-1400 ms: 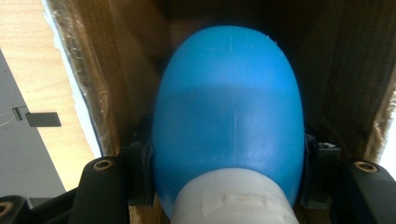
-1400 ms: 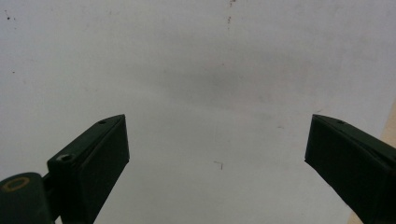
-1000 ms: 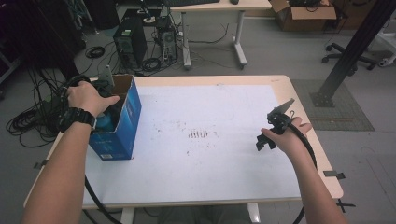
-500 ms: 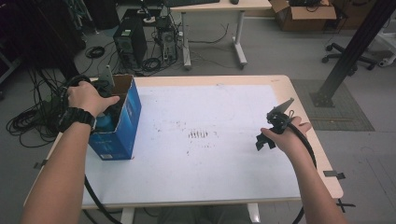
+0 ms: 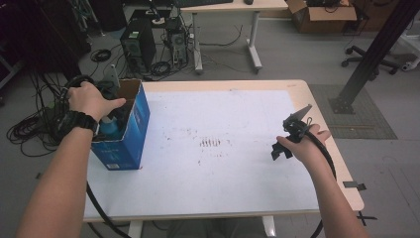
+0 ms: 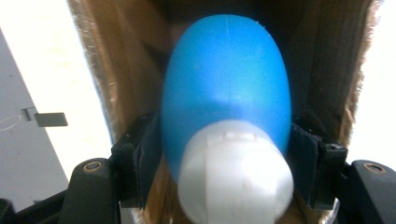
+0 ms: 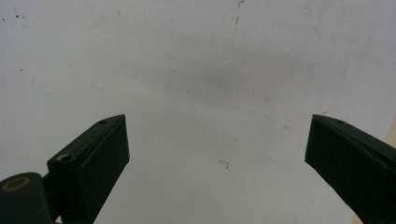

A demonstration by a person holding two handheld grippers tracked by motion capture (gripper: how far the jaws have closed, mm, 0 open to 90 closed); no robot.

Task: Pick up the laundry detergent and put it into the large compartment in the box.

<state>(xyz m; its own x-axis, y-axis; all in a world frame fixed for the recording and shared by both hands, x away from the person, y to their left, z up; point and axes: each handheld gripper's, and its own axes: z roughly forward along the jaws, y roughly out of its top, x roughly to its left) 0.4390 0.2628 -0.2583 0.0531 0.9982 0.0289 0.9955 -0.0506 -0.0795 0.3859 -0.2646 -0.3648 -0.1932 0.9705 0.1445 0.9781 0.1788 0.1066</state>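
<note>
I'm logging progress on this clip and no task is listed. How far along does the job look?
Done: the left gripper is down inside the blue cardboard box, jaws closed on a blue bottle with a white cap. In hand: that bottle, not yet out of the box. Left, probably: lifting it onto the white table; the right gripper waits open above it.

A computer tower (image 5: 134, 45) stands on the floor at eleven o'clock beyond the table; a cardboard box (image 5: 323, 9) sits at one o'clock; an office chair base (image 5: 365, 52) lies at two o'clock.
</note>
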